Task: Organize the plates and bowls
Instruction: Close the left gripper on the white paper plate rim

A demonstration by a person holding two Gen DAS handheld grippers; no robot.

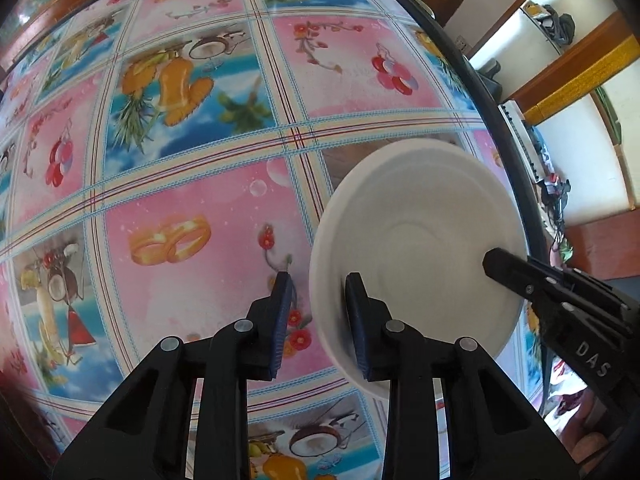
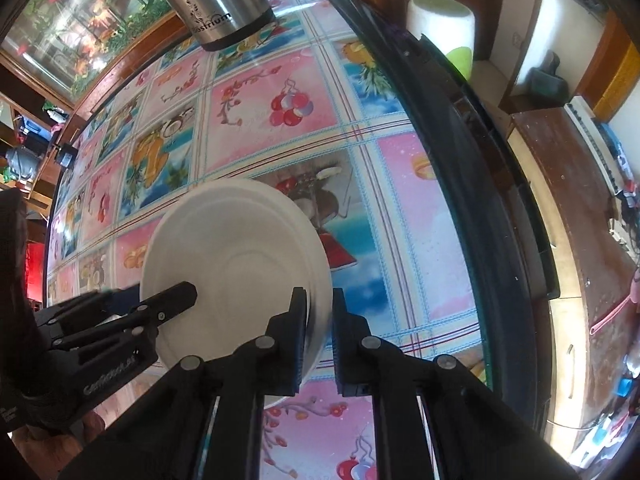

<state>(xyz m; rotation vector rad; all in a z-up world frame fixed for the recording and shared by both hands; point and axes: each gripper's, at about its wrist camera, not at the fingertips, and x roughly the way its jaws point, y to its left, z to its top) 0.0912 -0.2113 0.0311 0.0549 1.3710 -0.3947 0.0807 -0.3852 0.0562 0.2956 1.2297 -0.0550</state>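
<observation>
A white shallow plate (image 1: 420, 240) (image 2: 240, 248) lies on the patterned tablecloth near the table's right edge. In the left wrist view my left gripper (image 1: 318, 280) straddles the plate's left rim. Its inner finger (image 1: 356, 312) is over the plate's inside, while a strip of cloth still shows between the outer finger (image 1: 282, 312) and the rim. In the right wrist view my right gripper (image 2: 319, 292) is shut on the opposite rim, which fills the narrow gap between its pads. Each gripper also shows in the other's view: the right gripper (image 1: 496, 264) and the left gripper (image 2: 160, 298).
A steel kettle (image 2: 224, 4) stands at the far side of the table. The table's dark rim (image 2: 460, 200) curves close behind the plate. Beyond it are a white-and-green cylinder (image 2: 440, 20) and a worn wooden cabinet top (image 2: 560, 200). The flowered tablecloth (image 1: 180, 200) stretches away to the left.
</observation>
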